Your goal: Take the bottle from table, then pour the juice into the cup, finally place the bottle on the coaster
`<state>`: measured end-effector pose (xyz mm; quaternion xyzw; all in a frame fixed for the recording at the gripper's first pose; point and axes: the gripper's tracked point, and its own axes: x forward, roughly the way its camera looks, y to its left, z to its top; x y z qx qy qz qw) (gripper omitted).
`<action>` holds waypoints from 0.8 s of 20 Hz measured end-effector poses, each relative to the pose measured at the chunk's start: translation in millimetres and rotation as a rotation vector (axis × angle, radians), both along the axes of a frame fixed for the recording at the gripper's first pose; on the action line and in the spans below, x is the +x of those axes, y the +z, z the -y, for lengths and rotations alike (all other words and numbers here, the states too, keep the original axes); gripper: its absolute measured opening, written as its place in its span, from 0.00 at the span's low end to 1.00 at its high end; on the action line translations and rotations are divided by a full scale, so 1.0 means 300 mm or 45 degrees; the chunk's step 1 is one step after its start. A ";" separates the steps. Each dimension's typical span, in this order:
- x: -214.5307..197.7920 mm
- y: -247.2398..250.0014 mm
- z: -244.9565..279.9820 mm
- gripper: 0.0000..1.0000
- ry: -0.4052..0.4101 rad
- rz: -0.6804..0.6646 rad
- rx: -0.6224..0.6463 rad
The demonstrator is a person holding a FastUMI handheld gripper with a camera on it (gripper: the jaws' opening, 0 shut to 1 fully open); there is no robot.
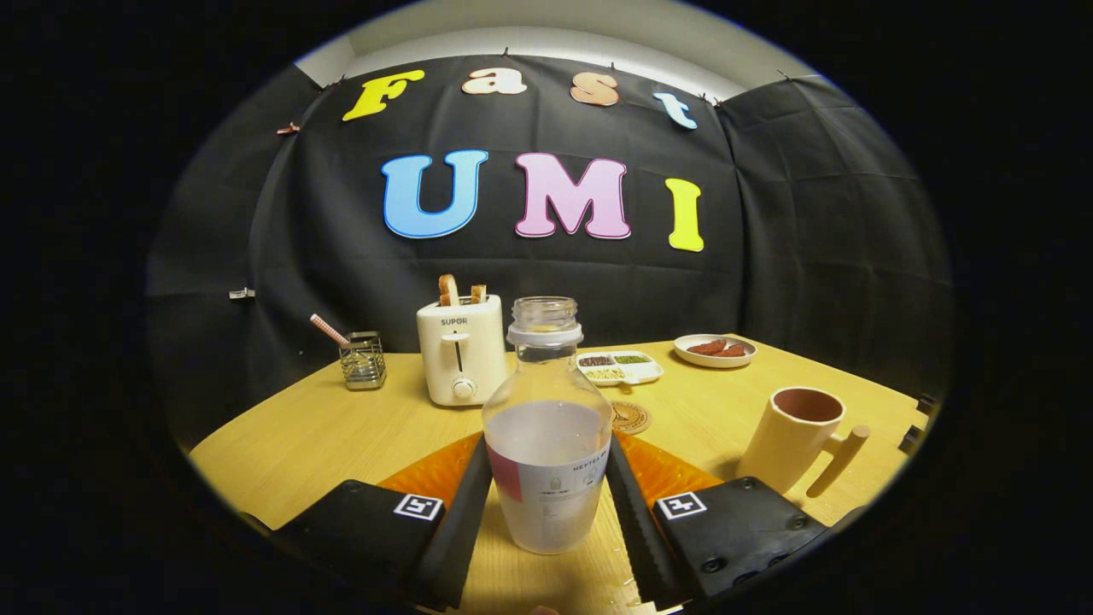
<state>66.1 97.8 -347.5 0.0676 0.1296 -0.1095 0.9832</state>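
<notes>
Gripper: we see our gripper (546, 504) closed around the one clear glass bottle with a pale label and no cap (546, 427); both fingers (465, 512) press against its lower sides, spread just as wide as the bottle.
Bottle: it stands upright between the fingers; whether its base touches the light wooden desk (324, 427) we cannot tell. It holds a cloudy liquid up to about its shoulder.
Cup: we count one beige ceramic cup with a stick-like wooden handle (794, 436), standing on the desk beyond the right finger, well apart from the bottle.
Coaster: one round brown coaster (634, 418) lies just behind the bottle, partly hidden by it.
Mat: one orange mat (435, 470) lies under the fingers.
Toaster: one cream toaster (461, 359) stands behind the bottle to the left, with two slices of toast (448, 290) sticking out.
Other things: one wire holder with a striped stick (362, 359), one white divided tray of grains (619, 367), one white plate with reddish-brown pieces (716, 350).
</notes>
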 end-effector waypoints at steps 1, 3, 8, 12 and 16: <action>-0.002 0.025 0.011 0.75 -0.010 0.004 0.003; -0.018 0.066 0.025 0.75 -0.020 -0.006 0.012; -0.056 0.190 0.048 0.75 0.002 -0.010 0.039; -0.089 0.270 0.097 0.75 0.004 -0.016 0.057; -0.108 0.326 0.135 0.74 0.052 -0.011 0.062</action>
